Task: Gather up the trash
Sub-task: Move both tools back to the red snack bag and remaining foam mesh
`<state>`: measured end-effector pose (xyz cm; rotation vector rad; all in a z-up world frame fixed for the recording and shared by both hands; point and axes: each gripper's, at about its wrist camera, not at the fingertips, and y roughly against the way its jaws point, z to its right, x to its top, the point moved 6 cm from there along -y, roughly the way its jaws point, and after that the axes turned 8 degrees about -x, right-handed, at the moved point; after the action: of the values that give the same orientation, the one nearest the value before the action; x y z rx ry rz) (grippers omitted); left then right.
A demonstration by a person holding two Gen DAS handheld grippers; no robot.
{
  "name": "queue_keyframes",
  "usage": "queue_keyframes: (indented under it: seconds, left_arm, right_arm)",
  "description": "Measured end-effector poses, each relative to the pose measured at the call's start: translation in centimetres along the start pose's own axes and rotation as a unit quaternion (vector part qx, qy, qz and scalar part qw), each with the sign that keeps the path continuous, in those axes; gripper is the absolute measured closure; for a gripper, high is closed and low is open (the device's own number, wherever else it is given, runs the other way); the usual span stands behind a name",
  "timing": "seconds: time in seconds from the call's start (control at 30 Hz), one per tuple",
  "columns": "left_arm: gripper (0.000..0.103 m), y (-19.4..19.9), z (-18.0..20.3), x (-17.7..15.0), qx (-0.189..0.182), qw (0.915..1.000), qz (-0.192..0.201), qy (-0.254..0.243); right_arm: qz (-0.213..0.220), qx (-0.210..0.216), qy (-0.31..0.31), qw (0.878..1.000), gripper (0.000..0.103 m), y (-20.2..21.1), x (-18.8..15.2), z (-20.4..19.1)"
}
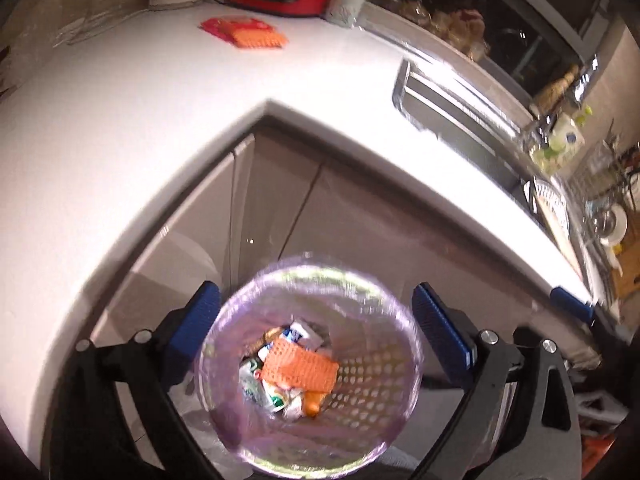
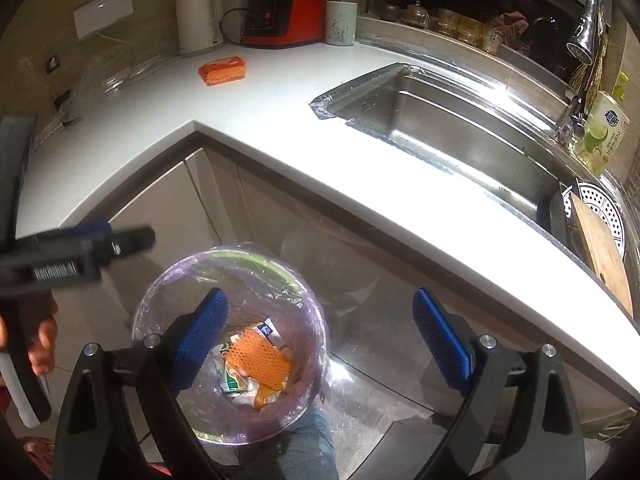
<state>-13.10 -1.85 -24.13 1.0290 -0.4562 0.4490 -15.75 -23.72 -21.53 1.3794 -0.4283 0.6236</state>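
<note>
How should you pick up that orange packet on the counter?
The orange packet lies flat on the white counter. Probably best to come straight down from above and pinch across its short width, one finger on each long edge, near the middle.

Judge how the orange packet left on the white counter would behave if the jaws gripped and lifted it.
The orange packet lies flat and looks soft, so it would probably flex rather than stay stiff. It looks thin, so likely light. Its netted orange face may give some grip; lying flat, it should not roll.
</note>
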Motion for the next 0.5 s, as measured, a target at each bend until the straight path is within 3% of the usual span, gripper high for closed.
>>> queue_keyframes:
  seconds: [0.1,0.23,0.4,0.5]
  left_arm:
    - [0.008,1.0,-0.7,6.1,0.01,0.9991,0.041,0.012]
    - [0.008,0.2,-2.0,14.6,0.058,0.9953,0.077,0.0]
    - [0.008,-4.0,-5.3,24.0,0.11,0.9899,0.087,0.02]
    - [0.008,-7.1,-7.7,28.0,0.136,0.986,0.084,0.048]
  right_arm:
    - [0.002,0.007,0.0,1.0,0.007,-0.5,1.6,0.7]
    - [0.005,0.017,0.008,1.0,0.007,-1.5,3.7,1.5]
    - [0.008,0.031,0.028,0.999,0.007,-3.7,6.4,2.2]
    - [0.014,0.039,0.05,0.998,0.007,-5.2,8.2,2.2]
